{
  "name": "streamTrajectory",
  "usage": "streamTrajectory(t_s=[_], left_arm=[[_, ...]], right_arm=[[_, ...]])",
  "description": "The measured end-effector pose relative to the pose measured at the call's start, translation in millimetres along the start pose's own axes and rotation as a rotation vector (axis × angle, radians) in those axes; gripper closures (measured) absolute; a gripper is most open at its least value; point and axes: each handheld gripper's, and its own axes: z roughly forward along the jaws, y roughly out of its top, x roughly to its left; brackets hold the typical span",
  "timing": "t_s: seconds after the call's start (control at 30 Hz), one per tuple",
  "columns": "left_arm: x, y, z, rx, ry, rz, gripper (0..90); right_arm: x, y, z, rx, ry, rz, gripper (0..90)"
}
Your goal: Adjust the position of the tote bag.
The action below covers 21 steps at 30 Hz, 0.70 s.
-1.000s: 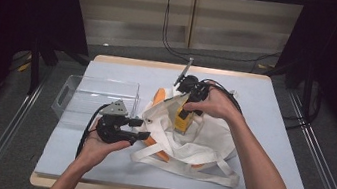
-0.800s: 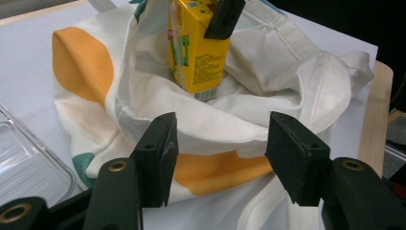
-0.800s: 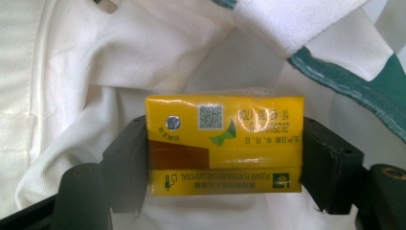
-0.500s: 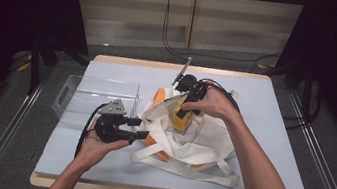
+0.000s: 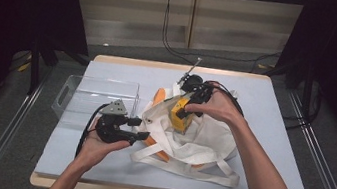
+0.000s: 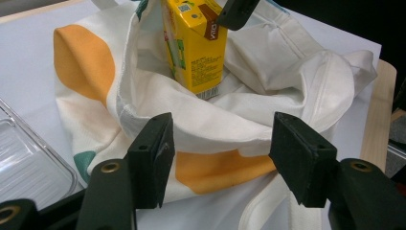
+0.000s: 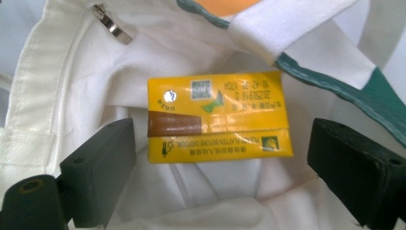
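Note:
A white tote bag (image 5: 200, 142) with orange and green patches lies at the middle of the table, mouth open. A yellow drink carton (image 5: 179, 118) stands upright in that mouth. My right gripper (image 5: 183, 110) points down over the carton (image 7: 218, 117). Its jaws have just been opening and now stand open, with a gap at each end of the carton. My left gripper (image 5: 141, 128) is at the bag's left edge. Its open jaws stand either side of the bag's near rim (image 6: 215, 129), and beyond them the carton (image 6: 196, 48) rises from the bag.
A clear plastic bin (image 5: 95, 96) sits on the pale blue table (image 5: 274, 120), just left of the bag and behind my left gripper. The bag's straps trail toward the front edge. A metal zipper pull (image 7: 110, 24) lies inside the bag.
The right gripper's jaws have spread apart from the carton, which stays upright in the bag. Both hands have hardly moved.

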Motion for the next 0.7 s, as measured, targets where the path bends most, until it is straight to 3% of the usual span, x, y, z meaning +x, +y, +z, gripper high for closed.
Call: streamTrajectory(t_s=[0.3,0.7], left_arm=[[-2.5,6.2,3.6,0.008,-0.003,0.021,39.7],[-9.2,23.1,7.3,0.003,-0.020,0.034,39.5]], right_arm=[[0.5,-26.9,-14.8,-0.145,0.026,0.027,8.8],[13.3,-74.4,-23.8,-0.286,0.034,0.055,12.1]])
